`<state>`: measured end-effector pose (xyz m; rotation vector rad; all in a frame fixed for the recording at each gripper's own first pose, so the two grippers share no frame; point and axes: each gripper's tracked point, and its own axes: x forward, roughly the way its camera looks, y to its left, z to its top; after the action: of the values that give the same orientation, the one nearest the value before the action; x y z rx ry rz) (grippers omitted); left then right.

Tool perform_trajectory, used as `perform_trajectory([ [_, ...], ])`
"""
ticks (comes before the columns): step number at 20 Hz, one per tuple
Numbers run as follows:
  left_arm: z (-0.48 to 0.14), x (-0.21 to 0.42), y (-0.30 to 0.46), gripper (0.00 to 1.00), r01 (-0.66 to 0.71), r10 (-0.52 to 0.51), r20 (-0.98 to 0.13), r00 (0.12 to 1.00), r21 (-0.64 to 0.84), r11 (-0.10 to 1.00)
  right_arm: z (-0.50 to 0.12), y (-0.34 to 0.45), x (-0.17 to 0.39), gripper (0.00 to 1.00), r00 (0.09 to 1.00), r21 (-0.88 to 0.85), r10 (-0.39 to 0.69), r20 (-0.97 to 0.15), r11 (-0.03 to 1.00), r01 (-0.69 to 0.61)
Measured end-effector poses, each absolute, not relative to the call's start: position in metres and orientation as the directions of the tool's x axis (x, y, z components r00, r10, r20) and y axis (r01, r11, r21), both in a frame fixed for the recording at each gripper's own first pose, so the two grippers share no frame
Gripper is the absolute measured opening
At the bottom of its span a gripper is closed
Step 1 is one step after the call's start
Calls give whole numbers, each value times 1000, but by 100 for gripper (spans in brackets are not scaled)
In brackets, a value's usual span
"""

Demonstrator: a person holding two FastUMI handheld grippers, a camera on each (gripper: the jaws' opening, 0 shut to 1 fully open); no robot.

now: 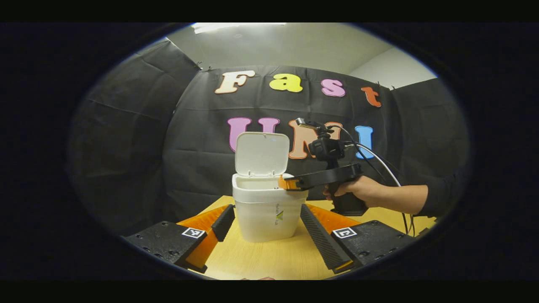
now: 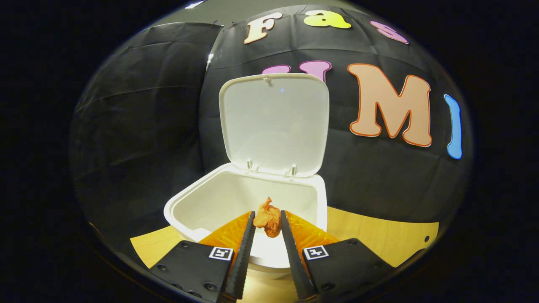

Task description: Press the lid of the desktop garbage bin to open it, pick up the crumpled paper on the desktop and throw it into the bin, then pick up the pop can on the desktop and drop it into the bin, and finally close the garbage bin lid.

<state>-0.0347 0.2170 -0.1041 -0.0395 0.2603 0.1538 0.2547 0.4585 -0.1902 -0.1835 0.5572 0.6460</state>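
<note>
- While the garbage bin (image 1: 264, 208) stands on the wooden desktop (image 1: 269, 259) with its lid (image 1: 262, 153) swung up and back on its rear hinges, the right gripper (image 2: 268, 221) hangs over the open mouth of the bin.
- Between that gripper's two fingers (image 2: 246, 244) sits the crumpled paper (image 2: 268, 219), an orange wad; both fingers press against its sides, so the jaws stand only narrowly apart, pinched on the paper.
- Seen in the right gripper view, the paper is above the bin's white interior, inside the line of the front rim (image 2: 185, 225), not touching the walls or floor of the bin.
- From the left gripper view, the same right gripper (image 1: 287, 183) reaches in from the right, level with the bin's top edge, its tip just over the right side of the rim; a hand (image 1: 358, 190) in a dark sleeve (image 1: 442, 195) grips its handle, and cables (image 1: 379, 162) trail from the camera mounted on top.
- The left gripper (image 1: 266, 219) is held low near the desktop, facing the bin's front; its fingers (image 1: 223, 221) are spread wide, one to either side of the bin, near it, and hold nothing.
- Whether those fingers touch the bin's walls cannot be told.
- A small logo (image 1: 278, 215) marks the bin's front wall.
</note>
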Motion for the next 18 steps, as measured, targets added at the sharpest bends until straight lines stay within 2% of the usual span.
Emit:
perform_trajectory([
  [1,-105,-34,214,94,-154,143,-263,954,-21,988,-189,459,256,51,666,0,518,-537,789,-614],
  [3,-107,-31,206,93,-142,132,-266,955,-18,990,-181,447,256,72,691,-43,501,-521,793,-607],
  [4,-108,-30,201,93,-135,126,-267,955,-14,991,-176,441,254,92,699,-55,500,-511,793,-607],
  [7,-114,-24,178,93,-100,91,-263,960,-20,995,-137,408,247,96,747,-52,506,-432,813,-580],
  [10,-127,-16,142,94,-52,39,-242,969,-46,998,-91,339,232,96,819,-49,483,-310,852,-522],
  [12,-142,-6,119,93,-27,12,-232,973,-62,998,-72,277,218,99,866,-61,431,-255,886,-459],
  [13,-153,-2,107,93,-18,1,-240,971,-68,998,-67,244,208,96,885,-59,401,-236,903,-425],
  [18,-211,18,59,94,-7,-19,-294,956,-85,996,-62,90,148,96,963,-59,197,-183,976,-211],
])
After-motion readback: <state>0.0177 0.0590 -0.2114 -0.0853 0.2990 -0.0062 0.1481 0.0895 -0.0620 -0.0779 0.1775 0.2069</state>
